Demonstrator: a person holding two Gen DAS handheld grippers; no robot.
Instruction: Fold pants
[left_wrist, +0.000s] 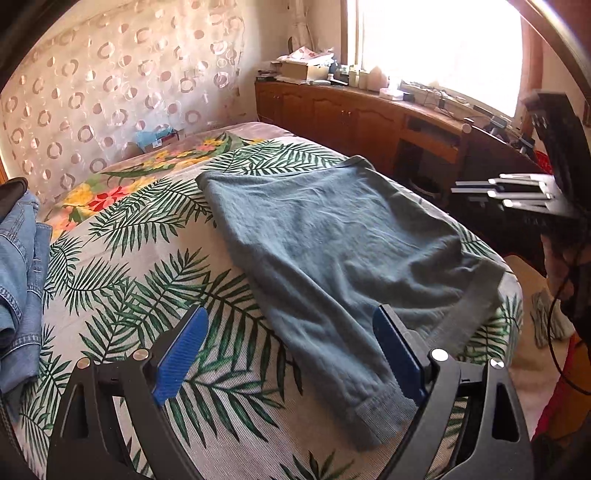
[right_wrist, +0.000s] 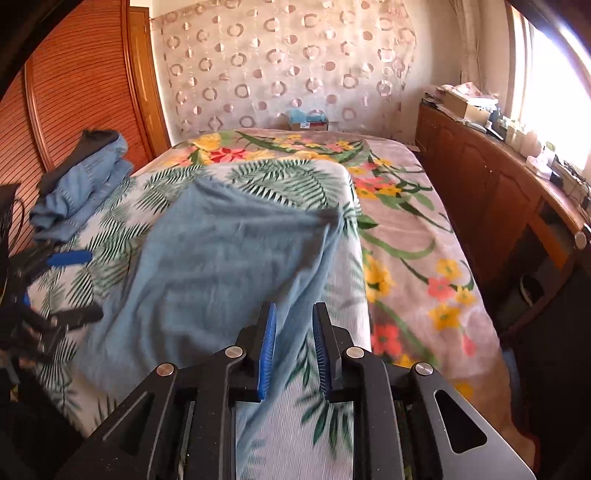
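Blue-grey sweatpants (left_wrist: 332, 240) lie on the palm-leaf sheet on the bed, folded, with the ribbed cuffs (left_wrist: 476, 310) near the front edge. My left gripper (left_wrist: 291, 350) is open and empty, just above the near cuff end. In the right wrist view the pants (right_wrist: 229, 258) spread ahead and to the left. My right gripper (right_wrist: 293, 354) has its jaws a narrow gap apart, with a fold of the pants running between them; the frame is blurred. The right gripper also shows at the right in the left wrist view (left_wrist: 517, 192).
A pile of denim clothes (left_wrist: 18, 277) lies at the bed's left side, also in the right wrist view (right_wrist: 81, 184). A wooden sideboard (left_wrist: 351, 114) with clutter runs under the window on the right. A floral blanket (right_wrist: 406, 240) covers the bed's right part.
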